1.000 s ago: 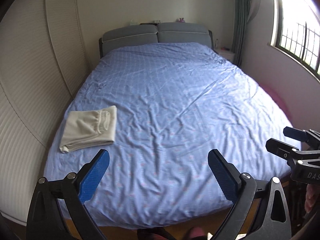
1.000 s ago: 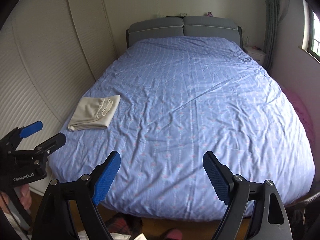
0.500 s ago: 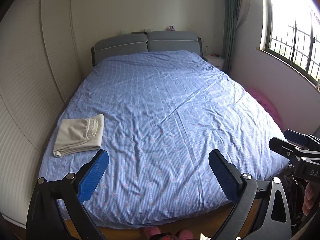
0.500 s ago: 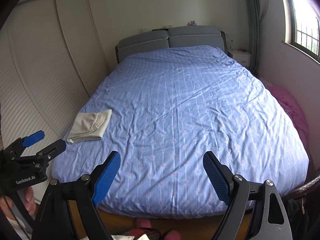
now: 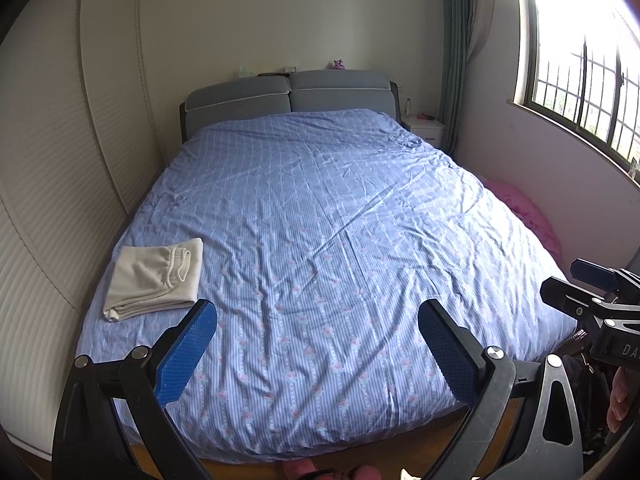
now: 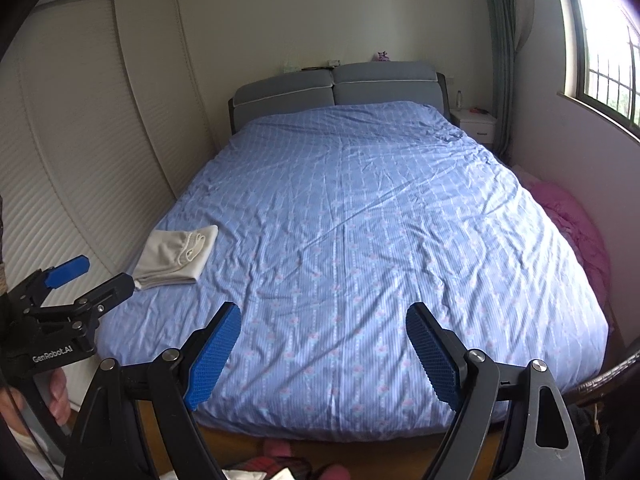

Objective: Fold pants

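At lower left of the bed (image 5: 320, 240), folded pants (image 5: 154, 278) lie clear; left gripper (image 5: 316, 340) and right gripper (image 6: 322, 344) fingers spread wide, empty, pink bedding (image 6: 576, 224) at right.

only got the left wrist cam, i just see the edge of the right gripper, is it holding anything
Observer: No. The right gripper has its blue-padded jaws wide apart, with only the blue striped bedcover beyond them.
Operator: how does my left one look from there
Observer: The left gripper shows side-on at the picture's left edge, open and empty, in front of the folded cream pants.
Operator: floor by the bed
Observer: A red plaid cloth lies there.
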Motion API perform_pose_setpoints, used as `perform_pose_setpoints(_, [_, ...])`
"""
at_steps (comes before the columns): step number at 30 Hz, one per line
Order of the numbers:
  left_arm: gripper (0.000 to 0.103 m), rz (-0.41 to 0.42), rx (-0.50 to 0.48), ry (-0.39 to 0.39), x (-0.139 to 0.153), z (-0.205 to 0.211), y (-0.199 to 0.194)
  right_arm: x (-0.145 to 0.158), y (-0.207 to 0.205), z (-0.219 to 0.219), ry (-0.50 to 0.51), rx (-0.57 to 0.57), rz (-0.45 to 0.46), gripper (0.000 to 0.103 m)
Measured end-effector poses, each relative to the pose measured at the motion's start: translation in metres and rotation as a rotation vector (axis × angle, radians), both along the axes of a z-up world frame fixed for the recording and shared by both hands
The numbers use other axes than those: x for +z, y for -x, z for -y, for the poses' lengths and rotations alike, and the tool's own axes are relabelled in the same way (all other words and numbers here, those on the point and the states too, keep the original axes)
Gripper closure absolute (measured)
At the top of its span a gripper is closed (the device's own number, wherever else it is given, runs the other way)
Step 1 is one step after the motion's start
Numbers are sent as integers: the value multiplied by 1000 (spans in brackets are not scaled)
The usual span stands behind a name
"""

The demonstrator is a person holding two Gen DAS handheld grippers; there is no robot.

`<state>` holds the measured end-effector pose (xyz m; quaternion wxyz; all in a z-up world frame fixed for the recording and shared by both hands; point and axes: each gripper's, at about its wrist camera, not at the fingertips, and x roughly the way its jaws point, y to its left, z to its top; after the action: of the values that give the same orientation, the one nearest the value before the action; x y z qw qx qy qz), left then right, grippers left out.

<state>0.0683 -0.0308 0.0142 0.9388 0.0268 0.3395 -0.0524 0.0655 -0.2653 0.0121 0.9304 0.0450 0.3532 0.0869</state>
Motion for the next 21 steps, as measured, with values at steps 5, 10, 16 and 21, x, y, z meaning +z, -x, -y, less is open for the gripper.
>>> perform_pose_setpoints(5, [0, -9, -8, 24, 2, 0, 1, 2, 2, 3, 4, -2, 7, 18])
perform_pose_setpoints(10, [0, -11, -3, 33, 5, 1, 2, 3, 3, 6, 0, -5, 13, 18])
perform_pose_setpoints(16, [0, 5, -11, 34, 6, 3, 6, 3, 4, 10, -3, -8, 11, 18])
perform_pose_setpoints(21, [0, 22, -6, 16, 8, 6, 7, 4, 5, 11, -8, -13, 11, 18])
